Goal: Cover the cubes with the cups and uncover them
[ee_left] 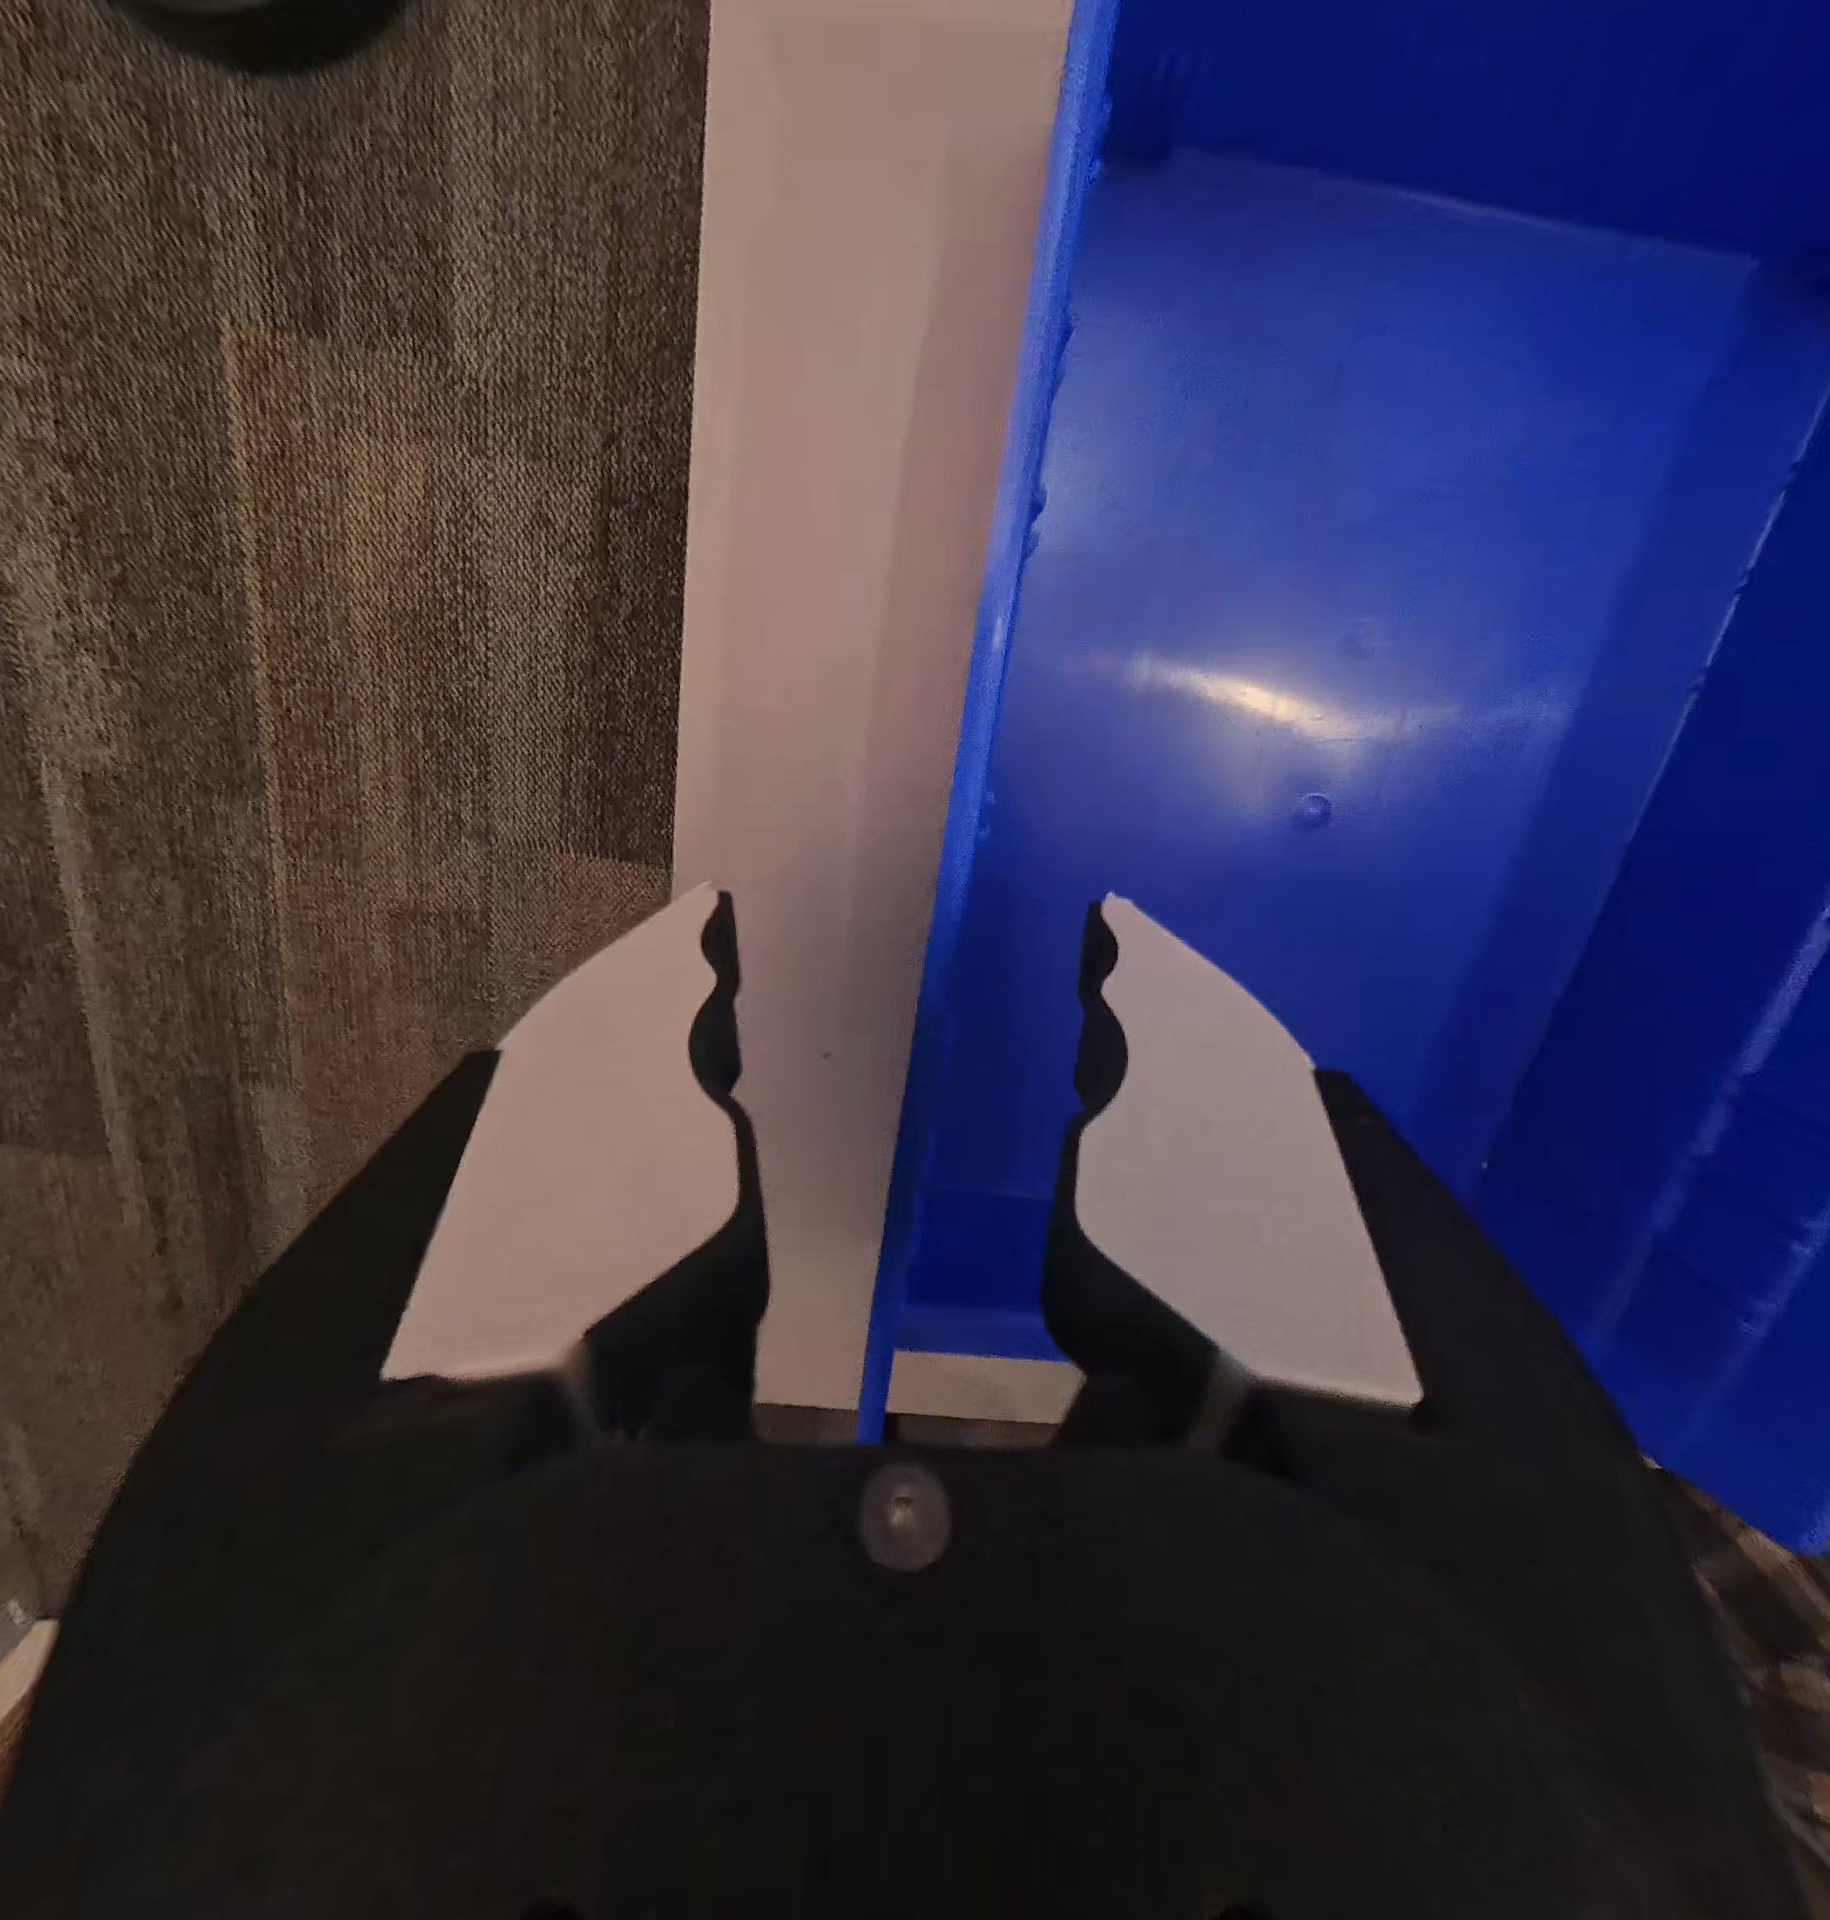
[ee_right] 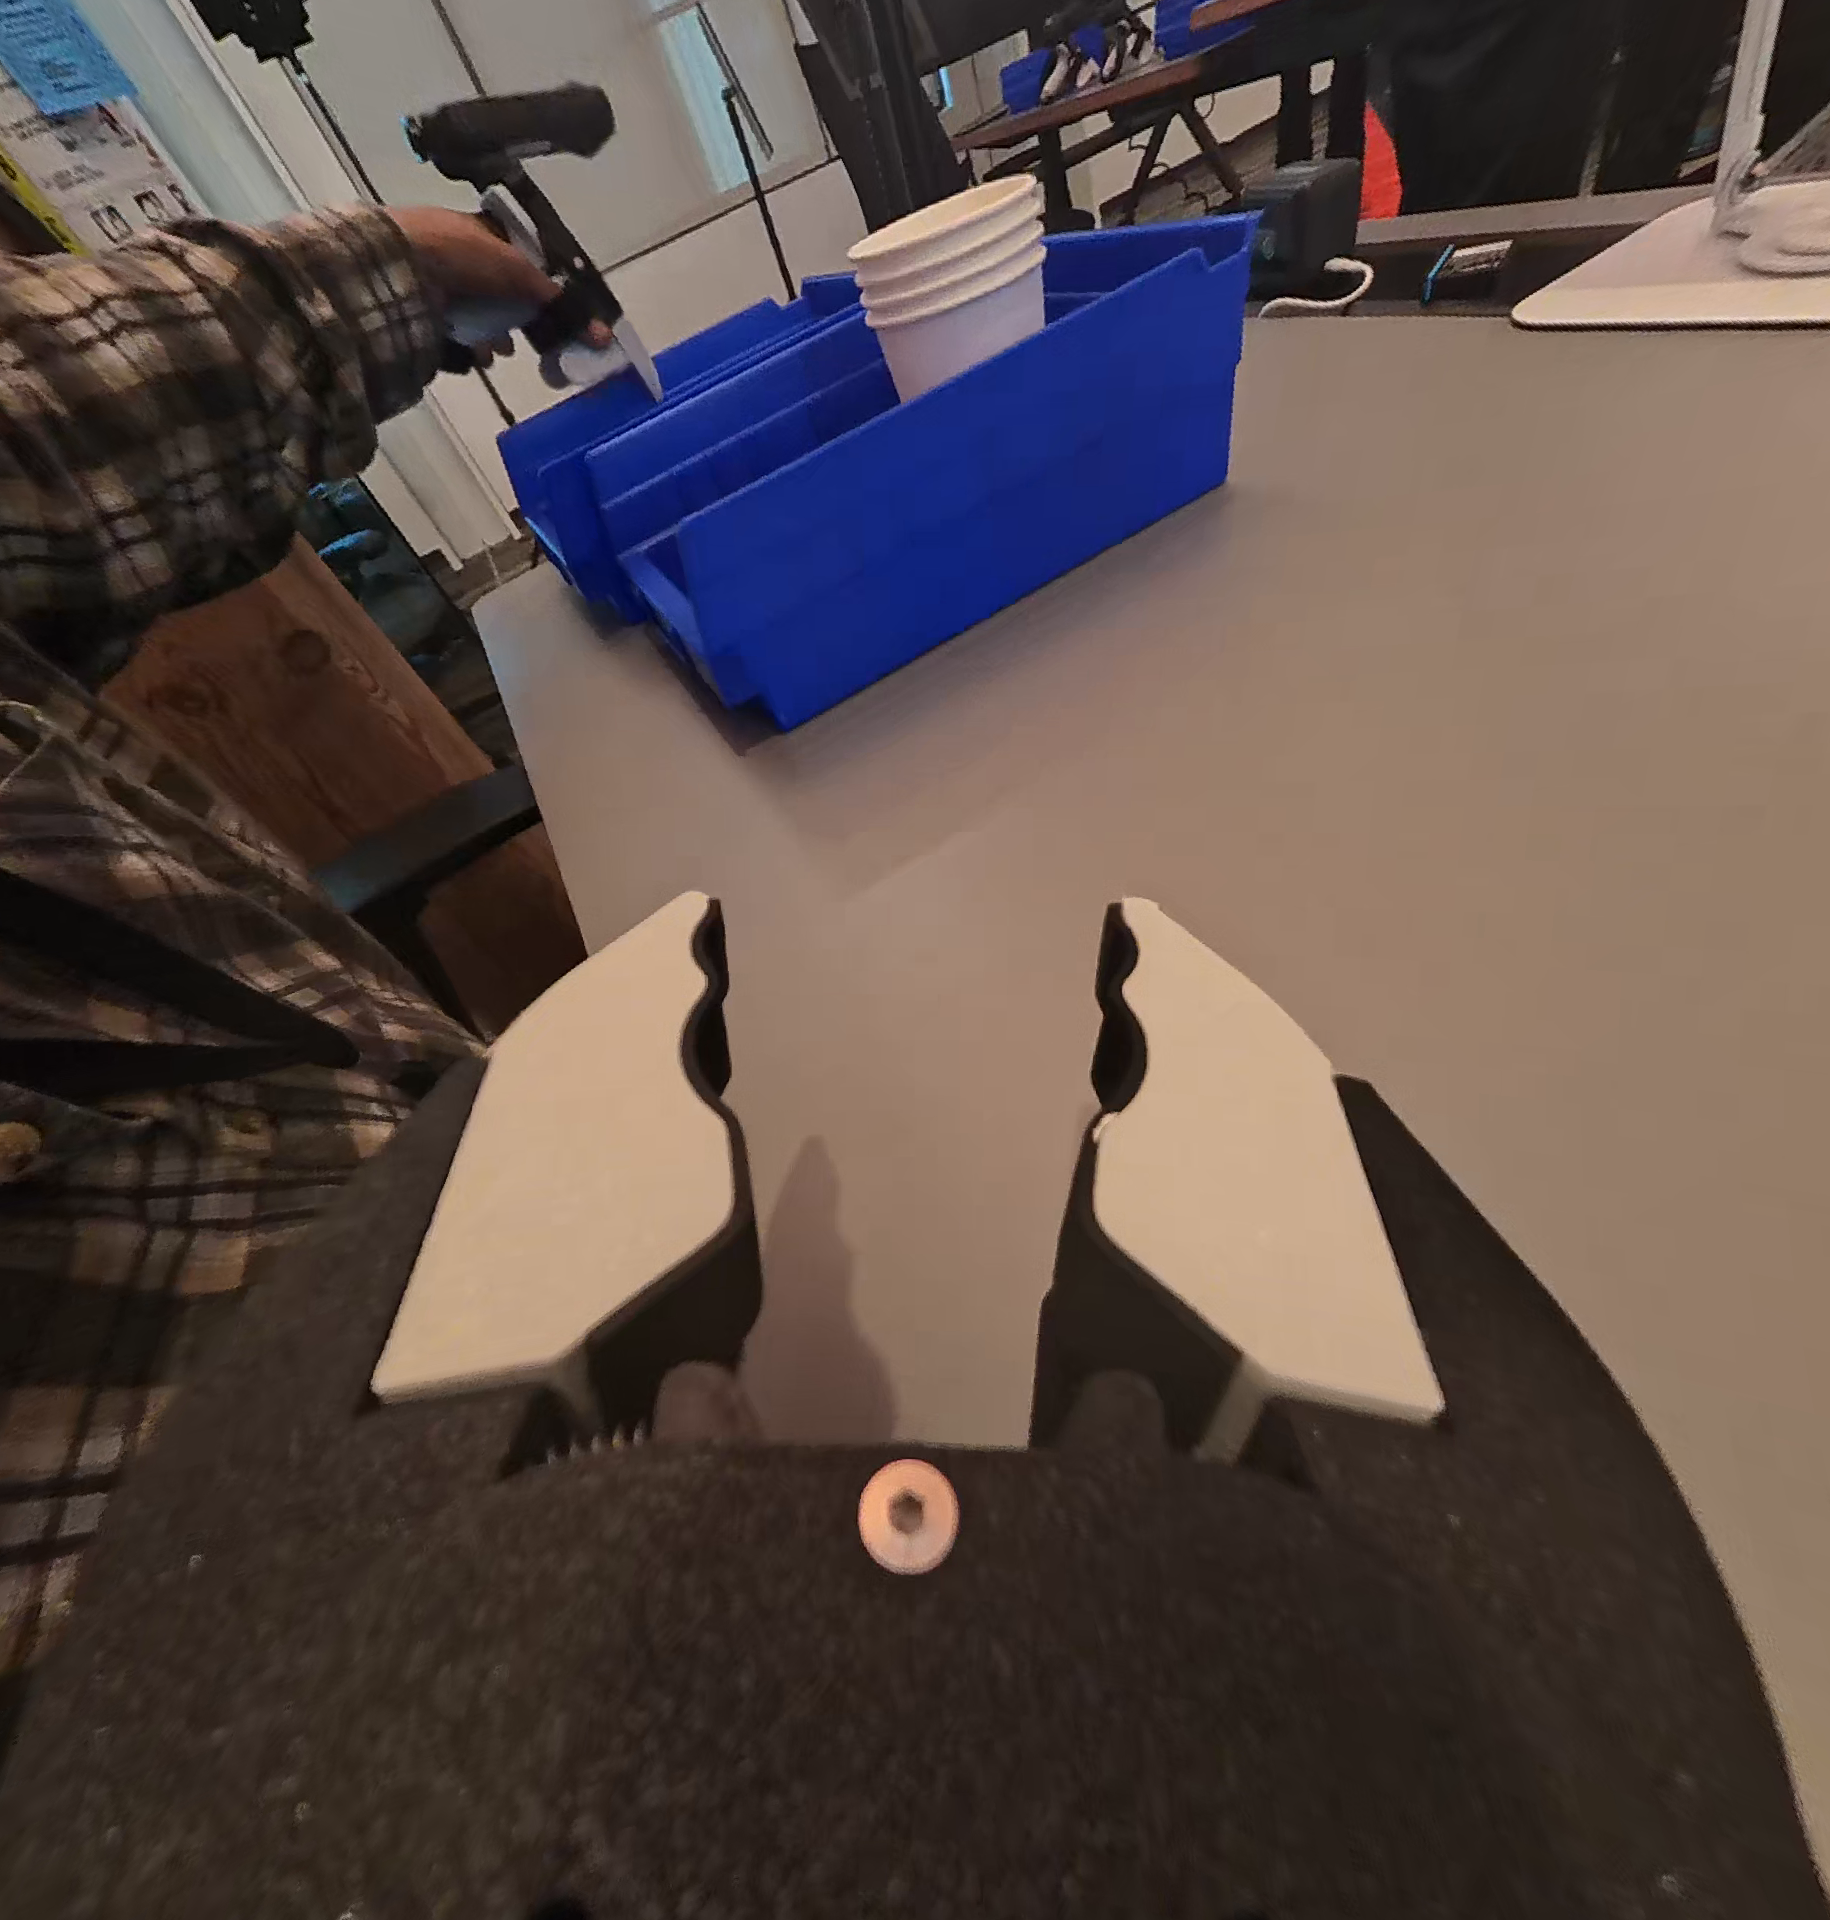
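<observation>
A: Status on the claws?

B: Left claw (ee_left: 911,914) is spread wide with nothing in it, pointing down at the edge of a blue bin (ee_left: 1358,675) in the left wrist view. Bin floor is bare there. Right claw (ee_right: 916,914) is also spread and carrying nothing, low over the grey surface (ee_right: 1462,727).

A: Cups?

B: Nested stack of white paper cups (ee_right: 952,281), upper centre of the right wrist view, upright in one of the blue bins (ee_right: 942,551) at the far left of the surface. In the same view the left claw (ee_right: 604,364) shows top left, just above the bins and left of the stack.

A: Cubes?

B: Not visible in either view. Can't say where they are.

A: Handling?

B: My read: thin paper, very light, walls buckle under a hard squeeze. Nested, so the top cup may drag the next one up. I'd pinch the top cup's wall just under the rolled rim, where it's stiffest, with light closure. Smooth paper, tapered, so it could slip downward if the grip is too loose.

A: Progress?

B: Looks like the very start; nothing picked.
</observation>
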Demonstrator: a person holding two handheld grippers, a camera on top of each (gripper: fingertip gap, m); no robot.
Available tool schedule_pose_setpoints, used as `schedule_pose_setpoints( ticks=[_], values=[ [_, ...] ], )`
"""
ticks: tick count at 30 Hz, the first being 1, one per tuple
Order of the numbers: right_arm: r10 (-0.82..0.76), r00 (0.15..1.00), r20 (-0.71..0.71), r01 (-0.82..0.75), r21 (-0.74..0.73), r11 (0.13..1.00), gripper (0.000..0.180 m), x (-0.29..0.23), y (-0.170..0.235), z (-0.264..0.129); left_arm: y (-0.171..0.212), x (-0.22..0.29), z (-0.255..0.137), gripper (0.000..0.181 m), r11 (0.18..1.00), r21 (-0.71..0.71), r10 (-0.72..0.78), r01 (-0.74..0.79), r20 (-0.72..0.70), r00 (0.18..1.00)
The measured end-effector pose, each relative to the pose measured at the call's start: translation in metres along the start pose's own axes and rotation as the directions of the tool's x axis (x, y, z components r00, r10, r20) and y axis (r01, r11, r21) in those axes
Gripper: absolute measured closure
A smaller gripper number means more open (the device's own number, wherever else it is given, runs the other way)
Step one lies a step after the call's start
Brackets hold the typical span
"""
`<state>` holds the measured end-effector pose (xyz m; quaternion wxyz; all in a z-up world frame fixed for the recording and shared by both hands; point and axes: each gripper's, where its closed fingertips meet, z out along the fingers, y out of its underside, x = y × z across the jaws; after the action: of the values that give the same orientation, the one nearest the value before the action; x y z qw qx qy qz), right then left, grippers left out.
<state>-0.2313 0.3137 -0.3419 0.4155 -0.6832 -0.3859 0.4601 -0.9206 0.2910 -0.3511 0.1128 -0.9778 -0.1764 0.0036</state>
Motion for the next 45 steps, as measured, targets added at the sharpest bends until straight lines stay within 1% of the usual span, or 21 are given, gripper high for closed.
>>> schedule_pose_setpoints(
  ticks=[2, 5, 6, 7, 8, 13, 16, 21, 26, 29, 33, 35, 40, 42, 45],
  values=[
    [0.004, 1.000, 0.007, -0.004, 0.000, 1.000, 0.114, 0.000, -0.001, 0.000, 0.006, 0.000, 0.009, 0.124, 1.000, -0.023, -0.013, 0.013, -0.014, 1.000],
    [0.019, 1.000, 0.015, -0.019, 0.002, 1.000, 0.117, -0.001, -0.002, -0.002, 0.015, -0.003, 0.019, 0.150, 0.996, -0.085, 0.008, -0.008, 0.000, 1.000],
    [0.021, 1.000, 0.015, -0.021, 0.006, 1.000, 0.117, -0.001, -0.003, -0.002, 0.018, -0.002, 0.021, 0.156, 0.995, -0.099, 0.022, -0.023, -0.011, 1.000],
    [0.022, 1.000, 0.014, -0.022, 0.010, 1.000, 0.118, 0.000, -0.004, -0.003, 0.017, 0.005, 0.022, 0.170, 0.995, -0.099, 0.017, -0.023, -0.061, 0.998],
    [0.025, 1.000, 0.011, -0.025, 0.014, 1.000, 0.118, 0.000, -0.004, -0.004, 0.017, 0.008, 0.022, 0.176, 0.995, -0.102, 0.011, -0.020, -0.083, 0.997],
    [0.062, 0.998, 0.014, -0.062, 0.043, 0.997, 0.122, 0.001, -0.006, -0.008, 0.017, 0.008, 0.022, 0.177, 0.993, -0.111, 0.025, -0.036, -0.098, 0.995],
    [0.107, 0.994, 0.025, -0.109, 0.056, 0.992, 0.123, 0.000, -0.005, -0.012, 0.022, 0.008, 0.020, 0.177, 0.994, -0.107, 0.016, -0.031, -0.143, 0.990],
    [0.139, 0.990, 0.030, -0.141, 0.084, 0.986, 0.125, -0.001, -0.008, -0.020, 0.026, -0.017, 0.001, 0.177, 0.997, -0.038, -0.068, 0.064, -0.120, 0.990],
    [0.144, 0.989, 0.030, -0.146, 0.100, 0.984, 0.126, -0.002, -0.011, -0.020, 0.028, -0.030, -0.027, 0.177, 0.977, 0.039, -0.196, 0.209, -0.208, 0.958],
    [0.166, 0.985, 0.046, -0.170, 0.097, 0.981, 0.127, -0.003, -0.011, -0.017, 0.024, -0.030, -0.047, 0.177, 0.963, 0.068, -0.238, 0.260, -0.235, 0.943],
    [0.175, 0.983, 0.065, -0.180, 0.093, 0.979, 0.128, -0.008, -0.016, -0.016, 0.011, -0.028, -0.083, 0.177, 0.963, 0.093, -0.232, 0.252, -0.187, 0.955],
    [0.163, 0.985, 0.059, -0.168, 0.087, 0.982, 0.129, -0.011, -0.017, -0.016, 0.000, -0.024, -0.104, 0.177, 0.967, 0.118, -0.205, 0.225, -0.160, 0.965],
    [0.157, 0.986, 0.056, -0.161, 0.088, 0.983, 0.129, -0.016, -0.020, -0.020, -0.040, 0.010, -0.156, 0.177, 0.971, 0.190, -0.118, 0.144, -0.140, 0.983],
    [0.159, 0.986, 0.051, -0.163, 0.086, 0.983, 0.129, -0.017, -0.020, -0.021, -0.058, 0.037, -0.173, 0.177, 0.971, 0.218, -0.063, 0.096, -0.151, 0.986],
    [0.167, 0.985, 0.040, -0.169, 0.080, 0.982, 0.129, -0.017, -0.020, -0.024, -0.082, 0.096, -0.187, 0.177, 0.972, 0.237, 0.045, 0.002, -0.191, 0.981]
  ],
)
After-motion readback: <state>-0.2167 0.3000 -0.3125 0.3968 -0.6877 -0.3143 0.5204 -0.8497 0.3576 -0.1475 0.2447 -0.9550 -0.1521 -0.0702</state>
